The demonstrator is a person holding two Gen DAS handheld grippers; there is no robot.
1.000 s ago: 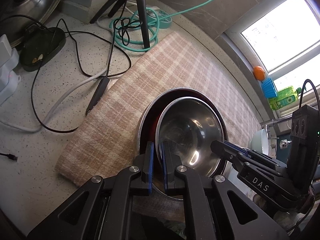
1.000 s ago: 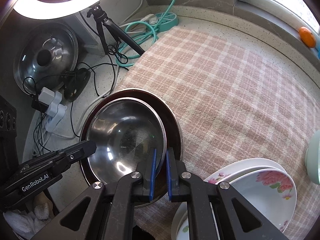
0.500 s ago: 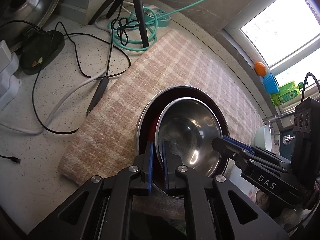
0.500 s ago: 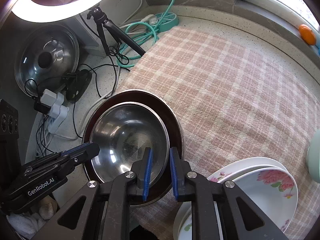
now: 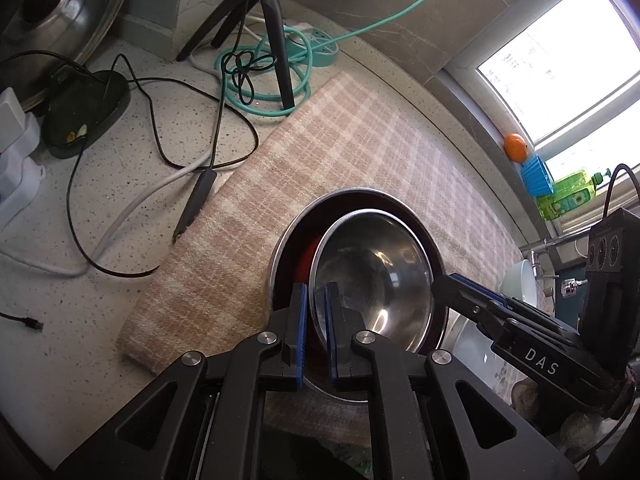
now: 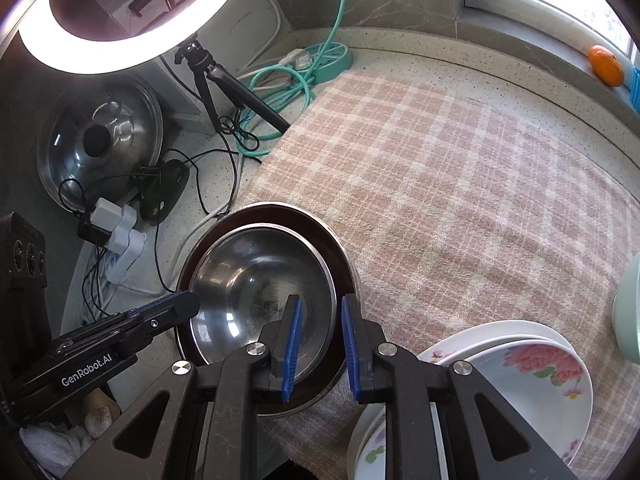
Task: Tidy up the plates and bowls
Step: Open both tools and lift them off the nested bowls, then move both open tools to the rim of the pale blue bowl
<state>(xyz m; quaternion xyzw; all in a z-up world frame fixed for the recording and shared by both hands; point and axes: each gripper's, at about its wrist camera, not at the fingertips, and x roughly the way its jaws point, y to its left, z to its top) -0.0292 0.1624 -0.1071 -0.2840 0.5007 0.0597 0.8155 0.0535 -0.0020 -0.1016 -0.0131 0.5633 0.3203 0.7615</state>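
my left gripper [image 5: 316, 300] is clamped on the near rim of the steel bowl [image 5: 372, 276], which sits nested inside the larger dark bowl [image 5: 288, 248] on the checked cloth [image 6: 440, 184]. my right gripper [image 6: 320, 316] has just been opening; its blue pads now straddle the bowl's right rim without pressing it. the stacked floral plates [image 6: 532, 372] lie just right of the bowls, near me.

Pale green bowl [image 6: 629, 312] cut off; floral plates [image 6: 520, 376] perhaps partly hidden.
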